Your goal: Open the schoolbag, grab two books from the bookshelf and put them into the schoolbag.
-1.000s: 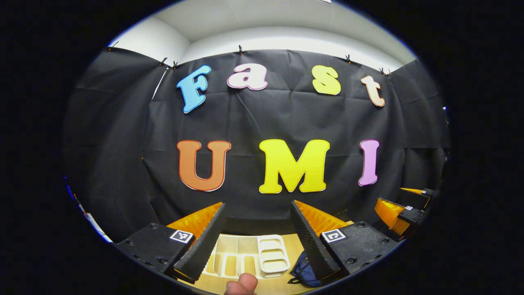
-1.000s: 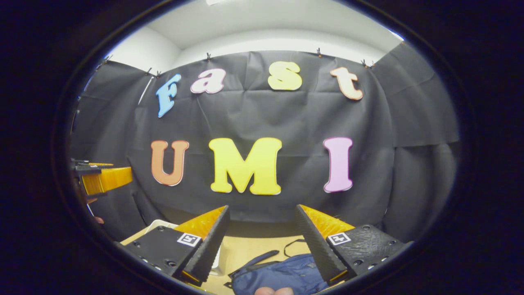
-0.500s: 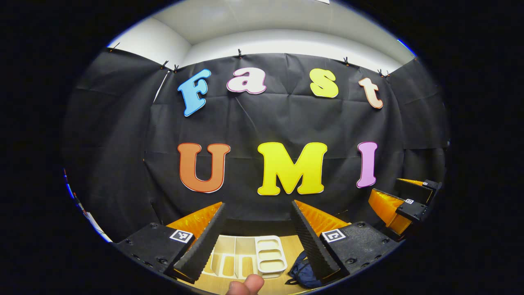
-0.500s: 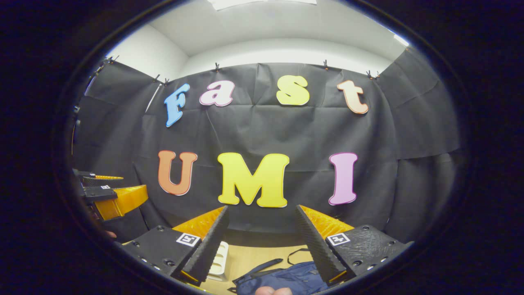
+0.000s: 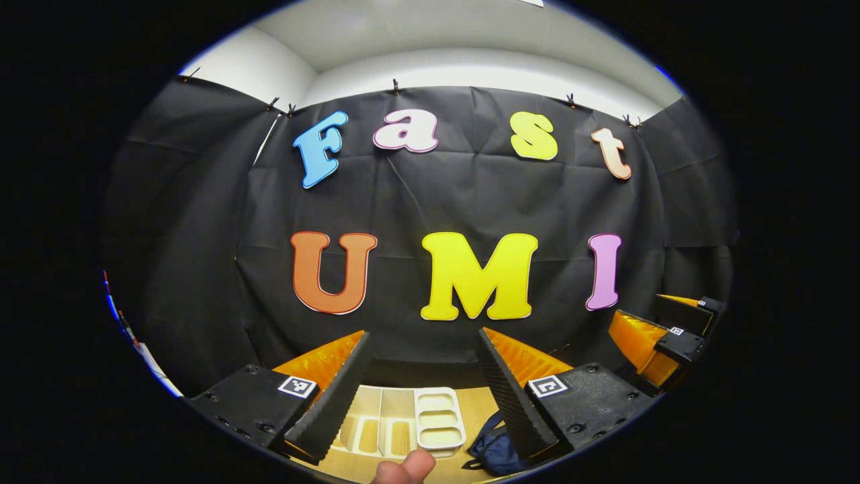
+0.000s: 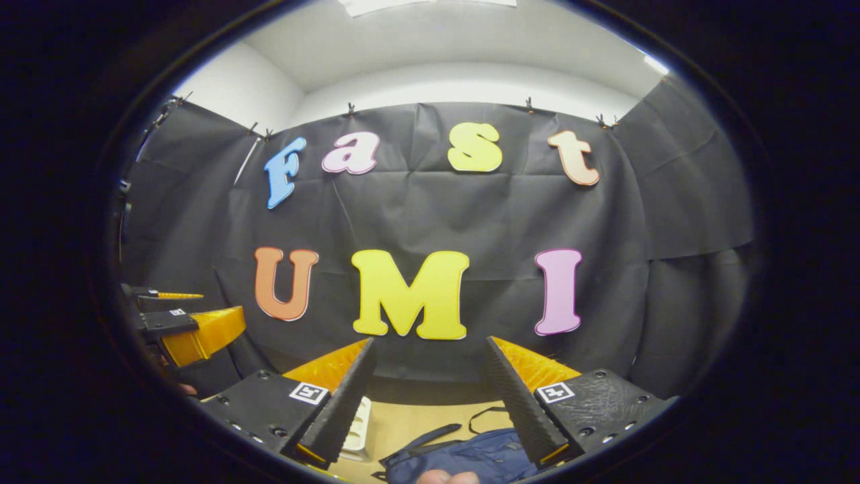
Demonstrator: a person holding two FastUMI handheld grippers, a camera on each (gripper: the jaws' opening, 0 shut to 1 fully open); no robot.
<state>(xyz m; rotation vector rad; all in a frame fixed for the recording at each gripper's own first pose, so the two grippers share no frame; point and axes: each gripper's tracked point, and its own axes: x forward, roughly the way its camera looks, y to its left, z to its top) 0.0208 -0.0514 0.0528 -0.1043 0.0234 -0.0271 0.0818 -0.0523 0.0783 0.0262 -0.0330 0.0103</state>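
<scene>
Lying soft and floppy on the wooden surface (image 6: 403, 420), the blue schoolbag (image 6: 463, 457) is looking light and limp, so its loose dark strap (image 6: 423, 438) or zipper pull is offering the likeliest hold. A white bookshelf (image 5: 403, 427) is sitting beside it; no labels are reading clearly. The left tool (image 5: 423, 376) and right tool (image 6: 430, 383) are hovering above, jaws apart and holding nothing.

The schoolbag (image 6: 463, 457) is cut off by the lower edge of the right gripper view, and in the left gripper view the left tongs' finger (image 5: 510, 400) hides most of it. The white bookshelf (image 5: 403, 427) on the desk (image 5: 474, 410) is partly hidden behind the other finger; whether it holds books cannot be told.
</scene>
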